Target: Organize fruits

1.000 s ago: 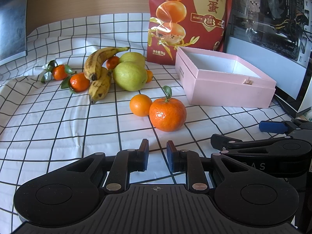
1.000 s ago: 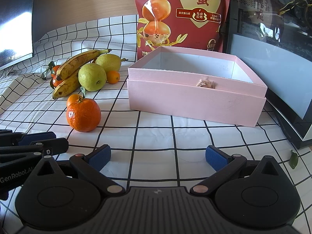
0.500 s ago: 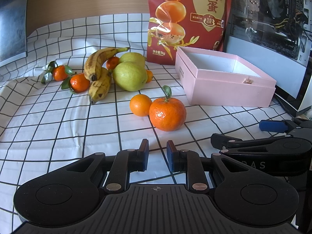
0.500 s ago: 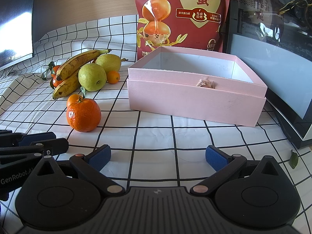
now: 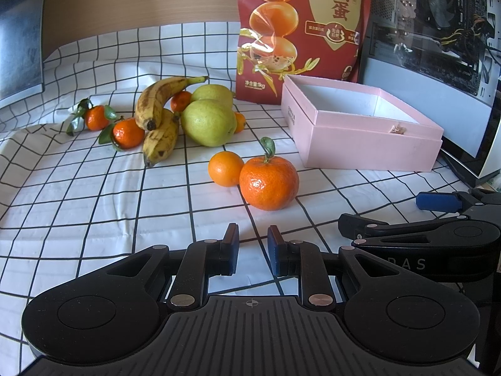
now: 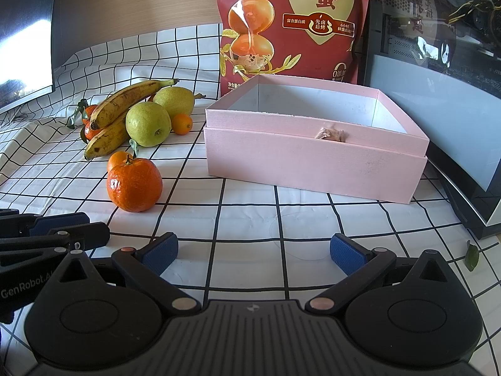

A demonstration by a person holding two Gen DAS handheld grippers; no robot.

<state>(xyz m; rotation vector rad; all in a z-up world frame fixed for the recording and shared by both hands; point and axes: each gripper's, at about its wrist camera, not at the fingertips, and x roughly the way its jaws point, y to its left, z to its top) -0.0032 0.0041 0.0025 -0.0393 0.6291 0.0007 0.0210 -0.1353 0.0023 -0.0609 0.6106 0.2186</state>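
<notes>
A: How does the left gripper (image 5: pixel 252 246) stand?

B: Its fingers are drawn in to a narrow gap with nothing between them, low over the checked cloth (image 5: pixel 94 206) on the counter. The right gripper (image 6: pixel 253 252) is spread wide, also holding nothing, and it sits just to the right of the left one.

A: What lies nearest the left gripper?

B: A large mandarin (image 5: pixel 268 182) with a stem and leaf, straight ahead and apart from the fingertips. A smaller orange (image 5: pixel 225 168) touches it on its left rear side.

A: And farther out?

B: A heap of fruit: 2 spotted bananas (image 5: pixel 158 125), one lying over the other, with 2 green pears (image 5: pixel 208 122) on their right. 2 leafy mandarins (image 5: pixel 126 132) sit on the left of the bananas, and a small orange fruit (image 6: pixel 181 123) rests against the pears on the right.

A: Where is the box?

B: The pink box (image 6: pixel 313 163) stands open ahead of the right gripper, well apart from the heap, with no fruit visible inside. A red snack bag (image 6: pixel 294 22) stands upright behind it.
</notes>
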